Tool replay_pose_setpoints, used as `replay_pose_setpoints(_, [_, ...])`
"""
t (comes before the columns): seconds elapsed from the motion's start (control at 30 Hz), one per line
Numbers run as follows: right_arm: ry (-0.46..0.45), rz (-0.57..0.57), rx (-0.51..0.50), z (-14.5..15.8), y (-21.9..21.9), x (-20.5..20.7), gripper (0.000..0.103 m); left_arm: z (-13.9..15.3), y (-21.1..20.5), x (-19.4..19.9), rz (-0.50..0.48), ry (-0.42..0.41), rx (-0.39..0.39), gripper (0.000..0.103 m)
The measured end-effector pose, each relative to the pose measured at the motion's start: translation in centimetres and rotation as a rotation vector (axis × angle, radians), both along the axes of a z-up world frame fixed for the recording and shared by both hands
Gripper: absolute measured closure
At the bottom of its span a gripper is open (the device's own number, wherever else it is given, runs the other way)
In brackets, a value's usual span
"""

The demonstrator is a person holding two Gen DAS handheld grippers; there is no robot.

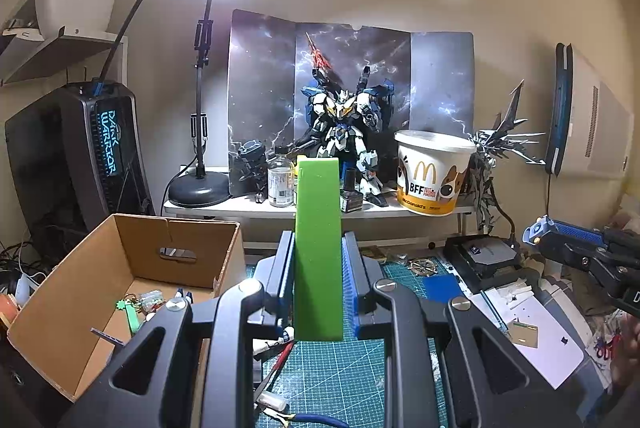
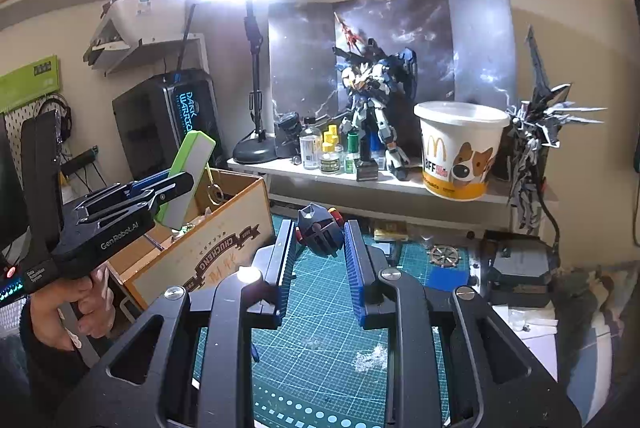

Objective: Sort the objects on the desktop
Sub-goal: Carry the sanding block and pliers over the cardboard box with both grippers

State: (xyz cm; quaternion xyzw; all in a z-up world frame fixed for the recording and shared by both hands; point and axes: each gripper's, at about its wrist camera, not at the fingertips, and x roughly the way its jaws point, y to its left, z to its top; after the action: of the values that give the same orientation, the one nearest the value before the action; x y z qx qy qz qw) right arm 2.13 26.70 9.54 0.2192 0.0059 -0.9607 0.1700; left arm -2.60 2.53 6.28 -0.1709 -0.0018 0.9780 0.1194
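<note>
Left gripper [image 1: 318,268] pinches a green block [image 1: 318,248]: flat, matte, foam-like slab, standing upright between the ribbed blue pads, sticking up well past the fingertips. In the right wrist view the same block [image 2: 188,180] shows a white side face and tilts above the open cardboard box [image 2: 224,228]. A hand [image 2: 76,308] grips the left gripper's handle.

Right gripper [image 2: 318,260] pinches a small dark toy part [image 2: 320,228], angular hard plastic with red and yellow bits, caught at the fingertips between the blue ribbed pads.

Cardboard box [image 1: 132,268] sits left of the left gripper, brown corrugated, with a cut handle slot; small items lie inside, including a green star-ended piece [image 1: 130,314].

Green gridded cutting mat [image 1: 352,360] lies under both grippers, smooth with white scuffs. A small blue square [image 1: 442,288] rests on it to the right.

Behind, on a white shelf [image 2: 360,180]: a round paper bucket [image 2: 460,152] with a dog print, glass bottles [image 2: 310,144], and a white-and-blue robot model [image 2: 376,108]. Black desk lamp [image 1: 200,184] stands left of them, lit.
</note>
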Motion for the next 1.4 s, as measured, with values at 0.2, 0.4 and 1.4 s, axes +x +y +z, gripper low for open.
replay_pose_setpoints(0.2, [-0.003, 0.012, 0.001, -0.1, -0.5, -0.4, 0.080, 0.0, -0.6, -0.1, 0.014, -0.009, -0.002, 0.081])
replay_pose_setpoints(0.4, [-0.010, 0.040, 0.004, -0.3, -1.4, -1.1, 0.080, 0.0, -1.5, -0.1, 0.038, -0.015, -0.003, 0.081])
replay_pose_setpoints(1.4, [-0.012, 0.317, 0.015, -0.8, -10.8, -3.8, 0.080, 0.1, -10.0, 2.2, 0.304, -0.034, -0.014, 0.081])
